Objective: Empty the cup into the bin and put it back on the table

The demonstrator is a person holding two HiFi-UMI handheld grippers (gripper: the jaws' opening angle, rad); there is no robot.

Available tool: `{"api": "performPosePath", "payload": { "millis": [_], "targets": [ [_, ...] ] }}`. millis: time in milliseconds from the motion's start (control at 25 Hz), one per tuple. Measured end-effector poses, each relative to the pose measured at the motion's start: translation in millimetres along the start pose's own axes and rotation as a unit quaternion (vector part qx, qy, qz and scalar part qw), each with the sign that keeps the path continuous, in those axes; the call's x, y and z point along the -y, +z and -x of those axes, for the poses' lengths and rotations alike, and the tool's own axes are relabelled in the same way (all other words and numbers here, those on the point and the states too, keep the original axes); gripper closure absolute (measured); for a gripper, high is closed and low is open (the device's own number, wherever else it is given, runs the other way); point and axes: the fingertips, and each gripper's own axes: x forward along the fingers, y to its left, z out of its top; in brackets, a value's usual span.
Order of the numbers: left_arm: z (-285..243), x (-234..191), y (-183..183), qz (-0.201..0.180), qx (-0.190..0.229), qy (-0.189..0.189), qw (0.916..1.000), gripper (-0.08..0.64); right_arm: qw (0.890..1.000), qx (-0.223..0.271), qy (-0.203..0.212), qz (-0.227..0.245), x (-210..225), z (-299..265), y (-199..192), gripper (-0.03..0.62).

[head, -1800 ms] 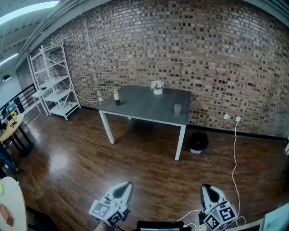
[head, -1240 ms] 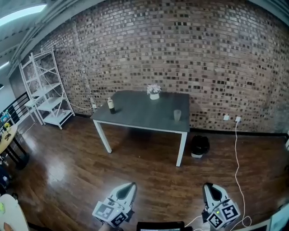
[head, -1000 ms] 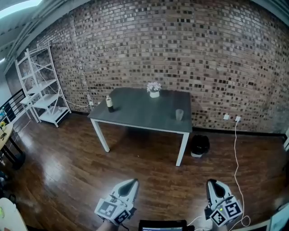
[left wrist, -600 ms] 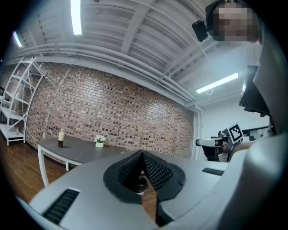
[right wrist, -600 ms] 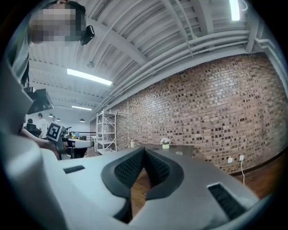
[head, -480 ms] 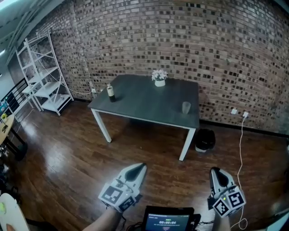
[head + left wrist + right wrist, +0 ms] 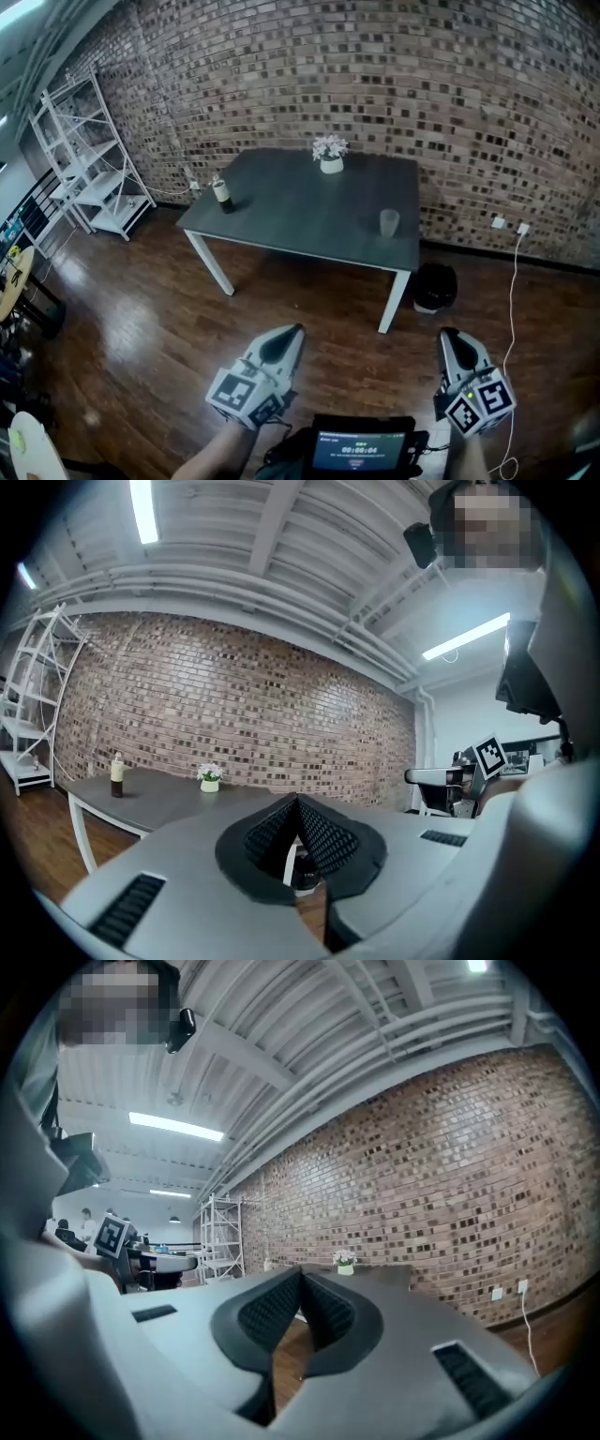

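Left gripper (image 7: 287, 334) and right gripper (image 7: 451, 337): the 2 have jaws closed together, nothing held, well short of the table (image 7: 300, 206). Cup (image 7: 389, 222) stands upright near its right front corner; bin (image 7: 435, 287) on the floor beside that leg. No step done: grasp, emptying and return remain.

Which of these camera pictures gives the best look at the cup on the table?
The head view: the cup stands upright, whole and unblocked, near the right front corner of the table. I cannot find it in either gripper view; there only the far part of the tabletop with the flower pot can be made out.
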Motion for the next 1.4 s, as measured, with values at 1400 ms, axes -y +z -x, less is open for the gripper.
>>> {"api": "performPosePath", "payload": {
  "millis": [1400],
  "targets": [
    [-323.3, -177.4, -56.3, 0.014, -0.038, -0.004, 0.9992, 0.558, 0.996, -0.086, 0.011, 0.022, 202.7, -308.0, -5.3, 0.377]
  ]
}}
